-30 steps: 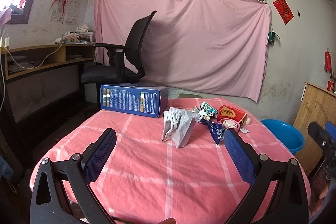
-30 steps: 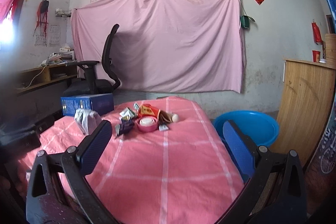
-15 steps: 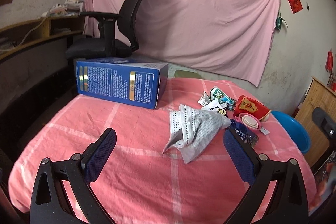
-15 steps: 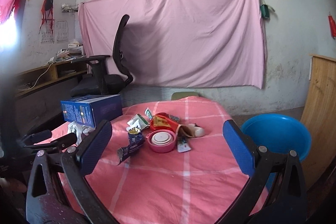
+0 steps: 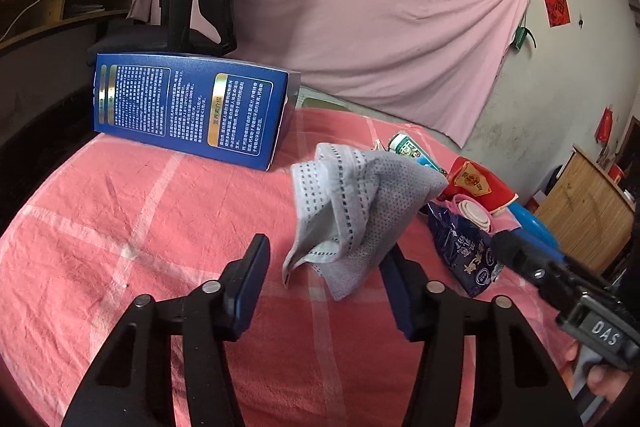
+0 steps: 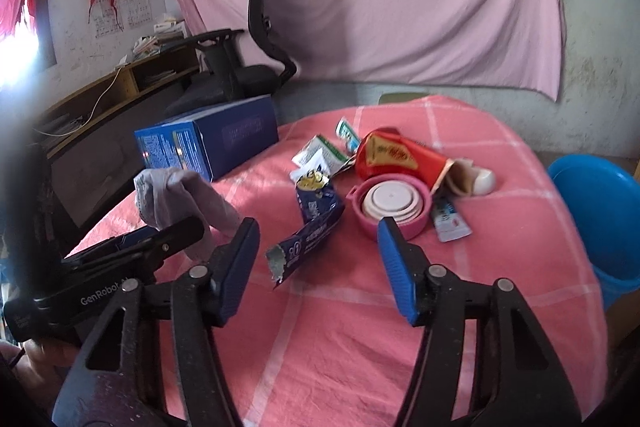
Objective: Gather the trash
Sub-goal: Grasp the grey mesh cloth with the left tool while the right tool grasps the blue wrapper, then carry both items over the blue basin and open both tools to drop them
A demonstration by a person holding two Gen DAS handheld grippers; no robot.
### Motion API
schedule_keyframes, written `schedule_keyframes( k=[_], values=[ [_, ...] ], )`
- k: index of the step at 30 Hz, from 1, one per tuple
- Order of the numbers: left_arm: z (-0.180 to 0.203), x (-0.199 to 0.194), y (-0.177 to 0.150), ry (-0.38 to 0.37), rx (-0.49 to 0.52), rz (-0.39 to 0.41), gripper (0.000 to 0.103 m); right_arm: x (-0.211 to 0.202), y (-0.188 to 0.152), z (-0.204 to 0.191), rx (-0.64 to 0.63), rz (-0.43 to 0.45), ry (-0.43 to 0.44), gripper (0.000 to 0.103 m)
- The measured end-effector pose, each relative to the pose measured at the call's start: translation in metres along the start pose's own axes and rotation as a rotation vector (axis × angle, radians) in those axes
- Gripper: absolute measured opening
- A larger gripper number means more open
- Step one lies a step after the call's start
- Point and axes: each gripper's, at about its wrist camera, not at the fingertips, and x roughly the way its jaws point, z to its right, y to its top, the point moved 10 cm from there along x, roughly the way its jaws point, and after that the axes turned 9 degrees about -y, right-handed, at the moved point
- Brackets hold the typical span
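A crumpled grey dotted cloth (image 5: 352, 203) stands on the pink checked tablecloth (image 5: 140, 211). My left gripper (image 5: 326, 275) is open, its fingers on either side of the cloth's lower edge. The cloth also shows in the right wrist view (image 6: 180, 195). My right gripper (image 6: 318, 259) is open just in front of a torn dark blue wrapper (image 6: 314, 223), which also shows in the left wrist view (image 5: 464, 251). Behind lie a pink collapsed cup (image 6: 390, 205), a red carton (image 6: 400, 157) and small sachets (image 6: 320, 155).
A blue box (image 5: 188, 111) lies at the table's back left. A blue basin (image 6: 596, 215) stands off the table's right side. A black office chair (image 5: 192, 7) and a wooden desk (image 5: 52, 7) are behind. A wooden cabinet (image 5: 588, 207) is at the right.
Both grippers have moved forward and down toward the table. The left now straddles the grey cloth; the right has come up to the blue wrapper. Both jaws look narrower than before.
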Motion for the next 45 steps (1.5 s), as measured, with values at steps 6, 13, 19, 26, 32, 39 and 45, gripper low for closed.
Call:
schedule_keyframes(
  k=[6, 13, 19, 26, 32, 39, 45],
  values=[
    [0.001, 0.0, 0.0, -0.02, 0.011, -0.01, 0.023, 0.021, -0.01, -0.008, -0.009, -0.09, 0.006, 0.049],
    [0.001, -0.005, 0.003, -0.021, 0.014, 0.011, 0.005, 0.021, -0.013, -0.007, -0.015, -0.093, -0.009, 0.019],
    [0.011, -0.021, 0.01, -0.015, 0.024, 0.08, 0.004, 0.001, -0.006, -0.007, 0.002, 0.007, -0.005, 0.018],
    [0.067, -0.025, 0.041, -0.064, 0.127, 0.164, 0.004, -0.062, 0.034, 0.029, 0.066, 0.29, -0.081, 0.018],
    [0.15, 0.007, 0.073, -0.174, 0.221, 0.204, 0.004, -0.115, 0.089, 0.098, 0.143, 0.508, -0.224, 0.018],
    [0.255, 0.072, 0.089, -0.32, 0.318, 0.144, 0.005, -0.145, 0.116, 0.203, 0.287, 0.619, -0.429, 0.018],
    [0.311, 0.145, 0.074, -0.376, 0.355, -0.012, 0.005, -0.149, 0.092, 0.281, 0.377, 0.571, -0.575, 0.018]
  ],
)
